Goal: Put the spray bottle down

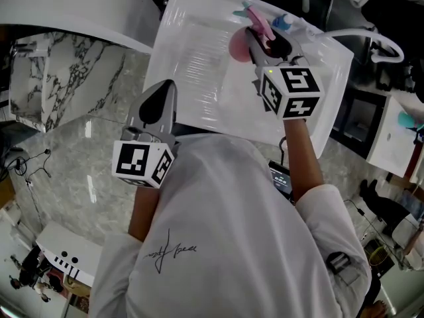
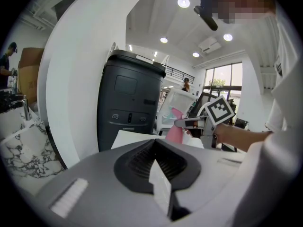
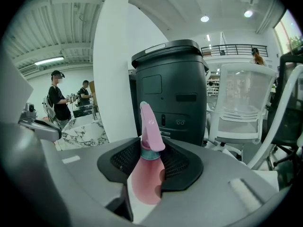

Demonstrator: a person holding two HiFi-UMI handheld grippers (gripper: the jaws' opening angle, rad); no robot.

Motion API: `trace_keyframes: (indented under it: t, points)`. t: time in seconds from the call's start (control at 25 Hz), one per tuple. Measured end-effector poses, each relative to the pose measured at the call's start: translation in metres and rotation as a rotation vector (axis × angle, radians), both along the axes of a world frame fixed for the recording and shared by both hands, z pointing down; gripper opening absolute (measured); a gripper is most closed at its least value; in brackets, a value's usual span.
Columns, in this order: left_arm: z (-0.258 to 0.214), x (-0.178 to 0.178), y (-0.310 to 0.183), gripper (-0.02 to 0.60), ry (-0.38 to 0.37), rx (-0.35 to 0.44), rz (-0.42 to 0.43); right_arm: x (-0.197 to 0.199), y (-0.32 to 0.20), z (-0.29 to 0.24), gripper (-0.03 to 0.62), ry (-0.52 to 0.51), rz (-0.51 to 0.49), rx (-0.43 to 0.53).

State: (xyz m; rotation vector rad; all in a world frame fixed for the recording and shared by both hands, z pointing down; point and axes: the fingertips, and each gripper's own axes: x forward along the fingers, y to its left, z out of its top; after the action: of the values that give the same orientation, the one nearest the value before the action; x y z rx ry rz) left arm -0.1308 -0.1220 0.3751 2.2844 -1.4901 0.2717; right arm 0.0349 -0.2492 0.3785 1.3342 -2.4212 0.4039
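A pink spray bottle point(image 1: 237, 45) with a teal collar and pink trigger head is held over the far part of the white table point(image 1: 199, 65). My right gripper point(image 1: 262, 35) is shut on it. In the right gripper view the bottle point(image 3: 150, 126) stands upright between the dark pads, and that gripper point(image 3: 147, 174) clasps its body. My left gripper point(image 1: 159, 101) hangs at the table's near left edge, jaws together and empty. In the left gripper view its own jaws point(image 2: 158, 167) hold nothing; further off are the bottle point(image 2: 174, 131) and the right gripper point(image 2: 189, 123).
A tall black machine point(image 3: 173, 93) stands beyond the table beside a white pillar. A white mesh chair point(image 3: 241, 103) is at the right. A marble counter point(image 1: 73, 78) lies to the left. A blue-capped item point(image 1: 283, 22) rests at the table's far edge. People point(image 3: 59, 100) stand far off.
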Motion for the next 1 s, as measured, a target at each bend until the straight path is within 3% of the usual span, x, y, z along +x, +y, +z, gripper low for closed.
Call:
trace_keyframes:
  t: [1.0]
  points:
    - [0.011, -0.004, -0.008, 0.048, -0.005, -0.042, 0.005, -0.010, -0.042, 0.022, 0.126, -0.002, -0.003, 0.032]
